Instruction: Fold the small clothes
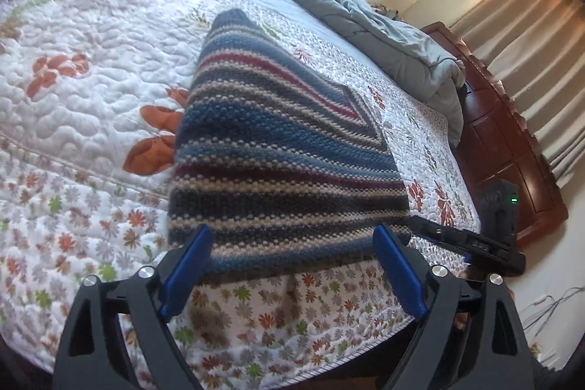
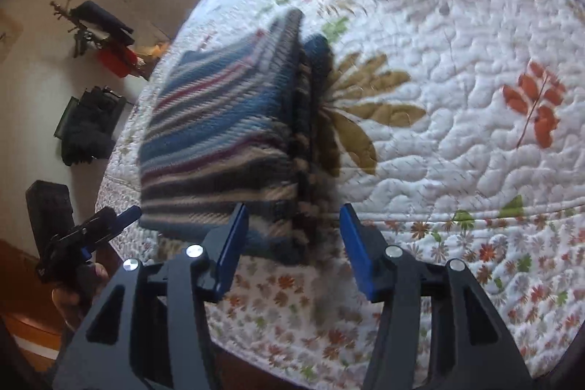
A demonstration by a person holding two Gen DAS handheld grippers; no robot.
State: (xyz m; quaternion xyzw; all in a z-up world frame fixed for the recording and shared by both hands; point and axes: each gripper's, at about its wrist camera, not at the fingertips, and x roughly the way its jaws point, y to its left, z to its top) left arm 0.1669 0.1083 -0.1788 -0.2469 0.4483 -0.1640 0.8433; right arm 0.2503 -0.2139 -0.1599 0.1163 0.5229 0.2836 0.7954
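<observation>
Both claws, left claw (image 1: 292,243) and right claw (image 2: 292,225), gape empty at the near edge of the folded striped sweater (image 1: 278,148); next, judging, press it flat or set it aside

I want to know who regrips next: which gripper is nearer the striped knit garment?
Hard to separate. The left gripper stands open at the striped knit garment's near hem; the right gripper stands open at its near folded edge.

A floral quilt (image 1: 91,105) covers the bed; a grey duvet (image 1: 329,10) lies bunched beside the wooden footboard (image 1: 512,148) and curtains (image 1: 541,35).
</observation>
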